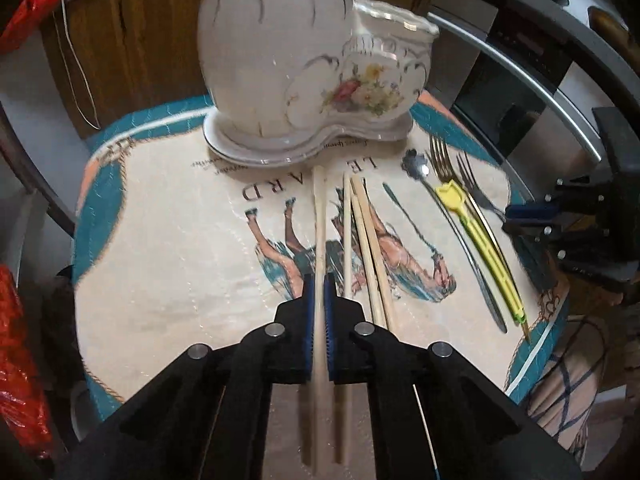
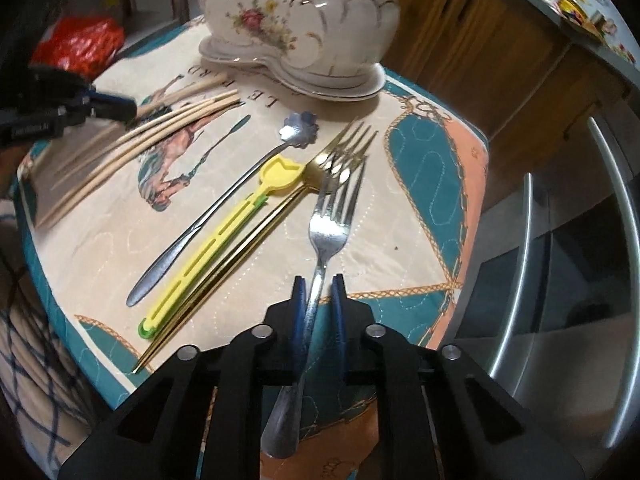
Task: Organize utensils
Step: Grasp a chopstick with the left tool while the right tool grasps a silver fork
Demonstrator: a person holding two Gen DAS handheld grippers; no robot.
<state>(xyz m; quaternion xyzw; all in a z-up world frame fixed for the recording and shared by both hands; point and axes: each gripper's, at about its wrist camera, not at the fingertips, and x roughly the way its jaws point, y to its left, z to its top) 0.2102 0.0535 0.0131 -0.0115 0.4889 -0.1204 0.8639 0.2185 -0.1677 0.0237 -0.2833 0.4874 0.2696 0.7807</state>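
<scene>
My left gripper (image 1: 319,280) is shut on a pale wooden chopstick (image 1: 320,208) that lies lengthwise on the printed mat, pointing at the white flowered ceramic holder (image 1: 280,60). Three more chopsticks (image 1: 368,248) lie just to its right. In the right wrist view my right gripper (image 2: 319,284) straddles the handle of a silver fork (image 2: 328,232). The handle lies against the left pad, with a gap to the right pad. A gold fork (image 2: 344,148), a yellow plastic tool (image 2: 208,248) and a flower-bowled spoon (image 2: 224,208) lie to the left of it.
The quilted mat (image 1: 160,240) covers a small table whose edge runs close under my right gripper. A steel appliance with bar handles (image 2: 560,280) stands to the right. A red bag (image 2: 80,40) and wooden cabinets (image 2: 480,20) are behind.
</scene>
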